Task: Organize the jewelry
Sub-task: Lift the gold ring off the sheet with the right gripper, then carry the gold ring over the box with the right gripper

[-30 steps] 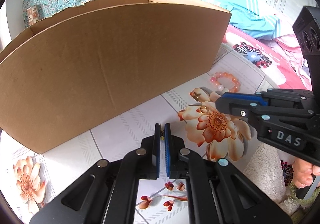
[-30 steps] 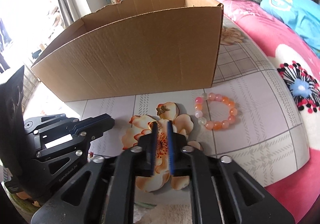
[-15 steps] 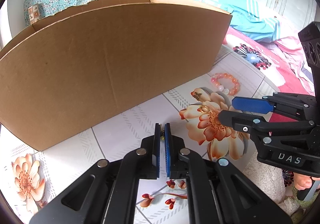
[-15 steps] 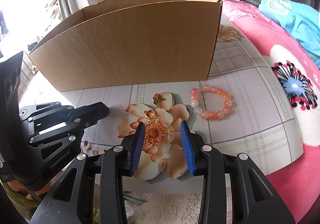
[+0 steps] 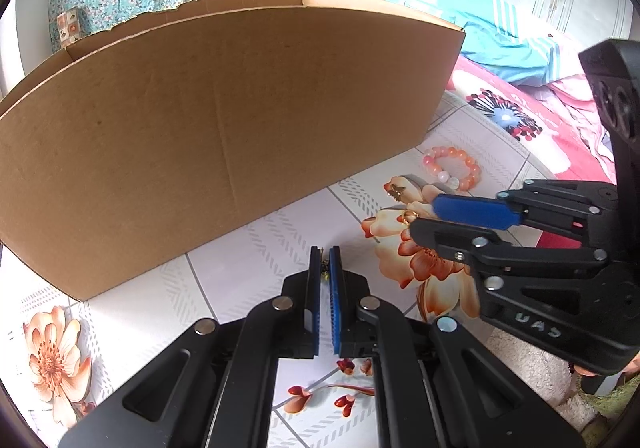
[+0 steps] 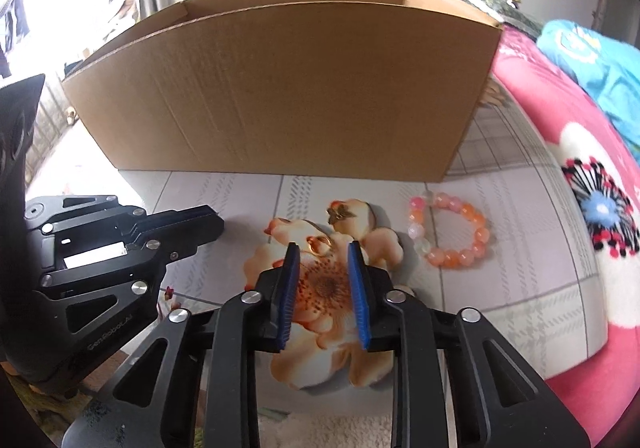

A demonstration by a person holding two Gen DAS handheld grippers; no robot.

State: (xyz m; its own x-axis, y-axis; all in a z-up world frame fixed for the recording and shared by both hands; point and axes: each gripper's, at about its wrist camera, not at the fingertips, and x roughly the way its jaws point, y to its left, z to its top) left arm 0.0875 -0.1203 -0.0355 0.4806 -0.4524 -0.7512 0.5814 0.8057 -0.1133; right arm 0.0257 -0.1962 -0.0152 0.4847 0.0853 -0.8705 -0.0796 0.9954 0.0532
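A tall box [image 6: 280,95] stands on the tabletop [image 6: 224,191]. Before it, the left tongs [image 5: 325,268] pinch a small trinket [image 5: 325,271]; the right tongs [image 6: 320,254], narrowing, straddle a ring [image 6: 320,244] untouched. A bracelet [image 6: 448,232] lies right of the ring, a charm [image 6: 339,212] nearer the box.

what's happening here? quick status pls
A person works two handheld tongs on a floral tablecloth in front of a cardboard box. The left tongs are shut on a small gold trinket. The right tongs are closing around a gold ring, not yet pinched. A bead bracelet and a bronze charm lie nearby.
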